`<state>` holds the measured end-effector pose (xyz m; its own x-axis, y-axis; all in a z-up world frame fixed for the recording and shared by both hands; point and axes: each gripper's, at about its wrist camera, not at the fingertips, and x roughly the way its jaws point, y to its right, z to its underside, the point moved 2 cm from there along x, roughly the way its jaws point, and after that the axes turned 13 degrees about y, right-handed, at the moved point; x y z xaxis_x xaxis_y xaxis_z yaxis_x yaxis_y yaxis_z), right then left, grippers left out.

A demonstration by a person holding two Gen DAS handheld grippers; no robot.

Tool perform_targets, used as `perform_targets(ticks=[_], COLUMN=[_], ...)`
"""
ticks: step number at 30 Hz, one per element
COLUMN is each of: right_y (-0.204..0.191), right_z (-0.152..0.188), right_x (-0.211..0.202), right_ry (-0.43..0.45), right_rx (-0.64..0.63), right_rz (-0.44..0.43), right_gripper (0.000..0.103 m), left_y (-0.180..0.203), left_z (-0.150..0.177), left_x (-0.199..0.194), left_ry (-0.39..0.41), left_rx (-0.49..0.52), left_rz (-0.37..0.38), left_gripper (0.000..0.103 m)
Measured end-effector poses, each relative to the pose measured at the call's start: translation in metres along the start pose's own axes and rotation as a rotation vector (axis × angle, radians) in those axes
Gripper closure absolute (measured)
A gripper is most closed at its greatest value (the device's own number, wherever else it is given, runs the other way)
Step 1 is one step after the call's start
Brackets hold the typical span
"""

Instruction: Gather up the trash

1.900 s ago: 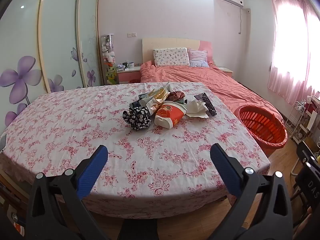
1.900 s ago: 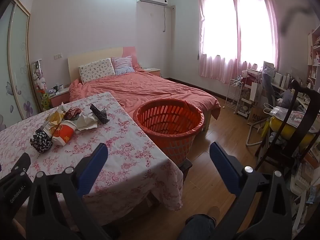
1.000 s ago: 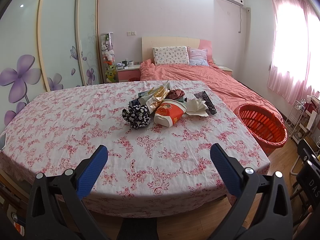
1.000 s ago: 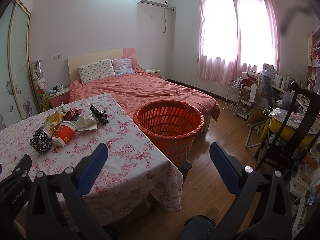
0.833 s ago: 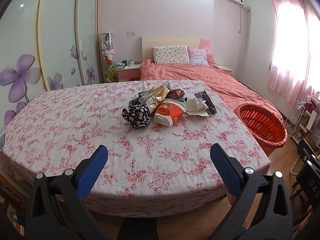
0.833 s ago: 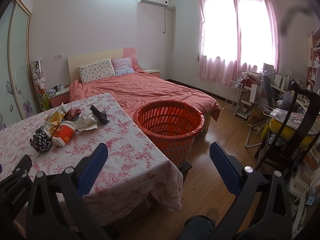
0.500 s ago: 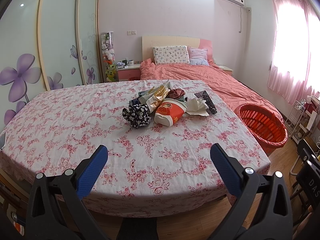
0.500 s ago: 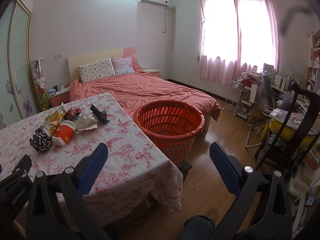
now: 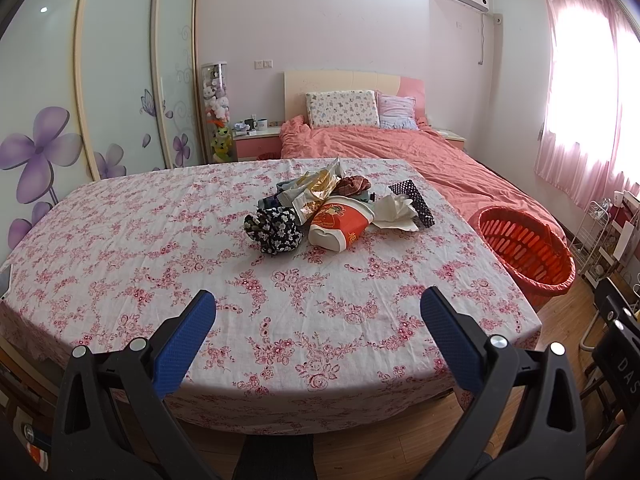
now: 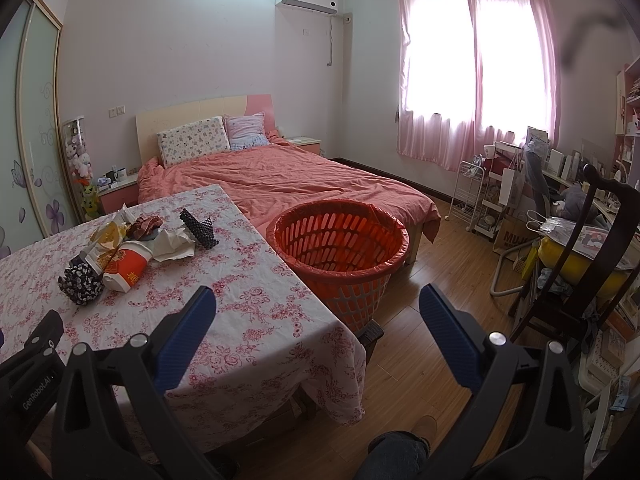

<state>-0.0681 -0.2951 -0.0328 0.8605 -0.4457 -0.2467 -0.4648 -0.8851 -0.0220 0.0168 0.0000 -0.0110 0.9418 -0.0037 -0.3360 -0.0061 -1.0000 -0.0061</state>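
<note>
Both claws gape wide with nothing between their blue pads: the left claw (image 9: 318, 316) hangs over the near edge of the table (image 9: 120, 248) covered in a pink-flowered white cloth, and the right claw (image 10: 318, 312) hangs off the table's right near corner, over the wooden floor (image 10: 432, 280).

Trash sits in one heap toward the far right part of the table: a black cloth bundle with white flowers (image 9: 274, 229), touching a tipped red-and-white paper cup (image 9: 340, 224), with a crumpled white tissue (image 9: 394, 212) and a black dotted wrapper (image 9: 416, 200) just right of the cup, and gold-and-silver foil bags (image 9: 314, 188) behind. An orange slotted plastic basket (image 10: 338, 240) stands on a stand just off the table's right edge, beside the bed (image 10: 288, 176) with its salmon quilt.
</note>
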Motion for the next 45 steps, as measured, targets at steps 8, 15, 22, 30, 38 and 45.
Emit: perform_targets(ticks=[8, 15, 22, 30, 38, 45], right_y=[0.0, 0.0, -0.001, 0.0, -0.001, -0.002], right_z=[0.0, 0.0, -0.001, -0.001, 0.0, -0.001], right_x=[0.0, 0.0, 0.0, 0.0, 0.001, 0.01], right_ry=[0.0, 0.0, 0.0, -0.001, -0.004, -0.012], right_rx=[0.0, -0.001, -0.001, -0.001, -0.001, -0.003], right_rz=[0.0, 0.0, 0.0, 0.001, 0.002, 0.003], right_gripper=[0.004, 0.004, 0.004, 0.004, 0.004, 0.004], left_y=[0.0, 0.001, 0.003, 0.006, 0.009, 0.008], left_z=[0.0, 0.001, 0.004, 0.007, 0.02, 0.014], left_x=[0.0, 0.001, 0.002, 0.002, 0.007, 0.017], left_ry=[-0.001, -0.002, -0.004, -0.004, -0.01, -0.031], left_rx=[-0.001, -0.001, -0.001, -0.001, 0.0, 0.002], left_rz=[0.0, 0.001, 0.001, 0.002, 0.002, -0.007], left_gripper=[0.002, 0.002, 0.002, 0.002, 0.002, 0.002])
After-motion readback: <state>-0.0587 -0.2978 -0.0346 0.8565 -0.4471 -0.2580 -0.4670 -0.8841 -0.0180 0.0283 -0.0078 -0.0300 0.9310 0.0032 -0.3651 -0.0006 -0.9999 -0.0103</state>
